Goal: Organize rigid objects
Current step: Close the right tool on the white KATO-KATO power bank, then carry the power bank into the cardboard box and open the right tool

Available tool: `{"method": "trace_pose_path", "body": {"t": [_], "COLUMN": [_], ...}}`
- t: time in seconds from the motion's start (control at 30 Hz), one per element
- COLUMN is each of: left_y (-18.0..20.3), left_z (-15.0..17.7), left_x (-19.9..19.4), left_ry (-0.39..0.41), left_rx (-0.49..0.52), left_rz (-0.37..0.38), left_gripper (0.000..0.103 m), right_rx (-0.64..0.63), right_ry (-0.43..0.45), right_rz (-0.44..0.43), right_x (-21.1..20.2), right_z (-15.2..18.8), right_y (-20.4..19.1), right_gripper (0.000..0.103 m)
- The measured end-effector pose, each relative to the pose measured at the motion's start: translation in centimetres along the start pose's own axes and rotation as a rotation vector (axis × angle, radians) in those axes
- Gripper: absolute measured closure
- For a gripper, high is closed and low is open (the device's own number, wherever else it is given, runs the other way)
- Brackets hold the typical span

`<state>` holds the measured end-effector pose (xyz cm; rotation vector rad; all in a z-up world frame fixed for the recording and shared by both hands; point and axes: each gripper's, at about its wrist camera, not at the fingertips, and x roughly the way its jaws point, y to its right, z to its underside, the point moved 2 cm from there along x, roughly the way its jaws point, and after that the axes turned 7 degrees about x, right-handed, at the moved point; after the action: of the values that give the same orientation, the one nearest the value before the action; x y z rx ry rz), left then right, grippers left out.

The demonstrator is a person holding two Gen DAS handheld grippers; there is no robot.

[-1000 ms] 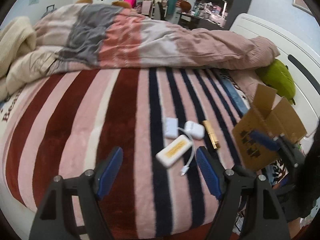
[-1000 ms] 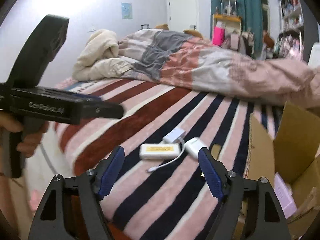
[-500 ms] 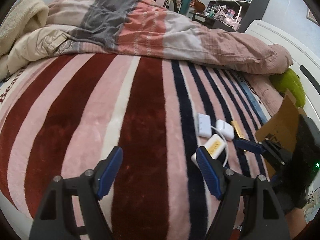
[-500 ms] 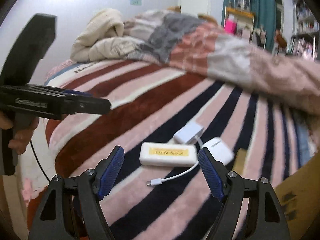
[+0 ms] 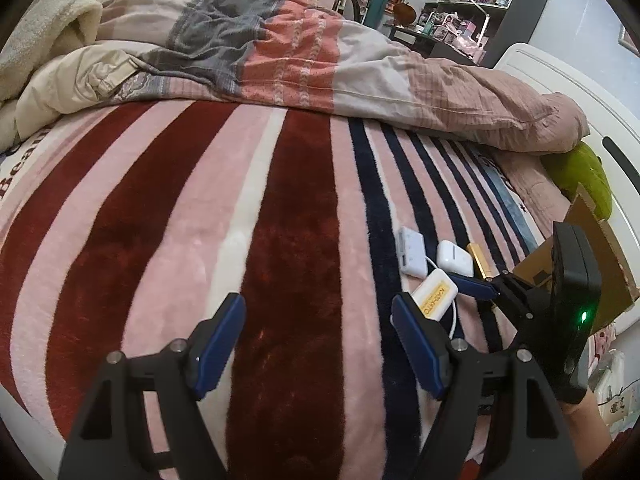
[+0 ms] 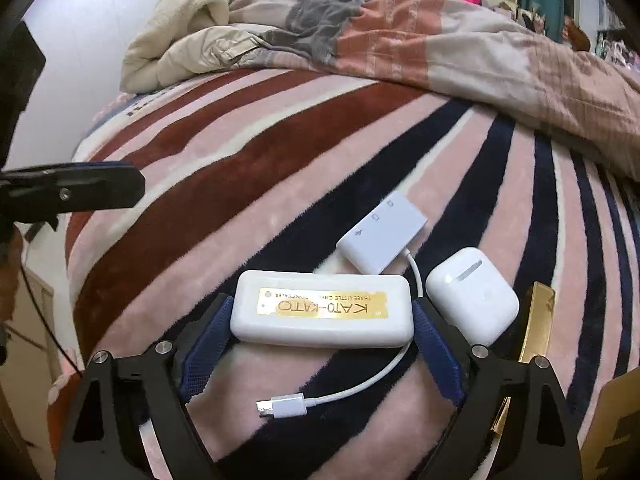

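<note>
The right gripper (image 6: 322, 350) is open wide, with its blue pads on both ends of a white case (image 6: 322, 312). Its gold label says "KATO-KATO". The case lies flat on the striped blanket (image 6: 240, 184). Just behind it sit a white adapter (image 6: 380, 240) and an earbud case (image 6: 472, 300). The left gripper (image 5: 318, 344) hangs open and empty.

A flat white plastic case with a gold label (image 6: 322, 310) lies crosswise between the right gripper's (image 6: 320, 344) fingers, a white earbud case (image 6: 472, 306) just right.
</note>
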<state>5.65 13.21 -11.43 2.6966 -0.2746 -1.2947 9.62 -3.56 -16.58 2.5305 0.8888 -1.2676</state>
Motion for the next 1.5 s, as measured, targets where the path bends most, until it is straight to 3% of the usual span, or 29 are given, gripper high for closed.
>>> {"method": "trace_pose_path", "body": {"t": [0.1,0.3,0.33,0.47,0.8,1.0,1.13,1.23,1.3,1.37,1.5], "left_y": [1.1,6.2,7.3,12.6,25.1,32.2,34.1,34.5,34.5,34.2,33.2], "left_z": [-0.5,-2.1,-2.4,-4.0,-7.6,-9.4,-10.0,-10.0,-9.9,-9.9,-10.1], "left_x": [-1.0,-3.6,-4.1,-6.0,-5.5,-2.1,0.3,1.6,2.0,1.9,0.6], "left_ry": [0.013,0.055,0.063,0.095,0.076,-0.005,-0.073,-0.111,-0.124,-0.118,-0.078], "left_rx": [0.013,0.075,0.085,0.152,0.314,0.416,0.426,0.433,0.436,0.432,0.418], "left_rz": [0.048,0.205,0.240,0.363,0.428,0.462,0.486,0.467,0.447,0.437,0.400], "left_gripper": [0.030,0.031,0.034,0.066,0.068,0.068,0.068,0.068,0.063,0.045,0.038], "right_rx": [-0.029,-0.053,-0.059,-0.075,0.028,0.143,0.181,0.225,0.253,0.263,0.262], "right_ry": [0.037,0.187,0.221,0.318,0.441,0.403,0.322,0.267,0.234,0.216,0.194], "right_rz": [0.018,-0.064,-0.067,-0.061,0.058,0.126,0.183,0.159,0.149,0.167,0.180], "right_x": [-1.3,-8.7,-10.2,-15.3,-23.6,-26.0,-25.8,-25.2,-24.5,-24.0,-23.4], "right_z": [-0.1,-1.1,-1.3,-1.4,1.0,2.0,2.0,2.3,2.3,2.3,2.6], "right_y": [-0.9,-2.3,-2.4,-2.0,5.6,12.1,15.1,16.6,17.3,17.5,17.2], "right_gripper": [0.018,0.018,0.018,0.018,0.018,0.018,0.018,0.018,0.018,0.018,0.017]}}
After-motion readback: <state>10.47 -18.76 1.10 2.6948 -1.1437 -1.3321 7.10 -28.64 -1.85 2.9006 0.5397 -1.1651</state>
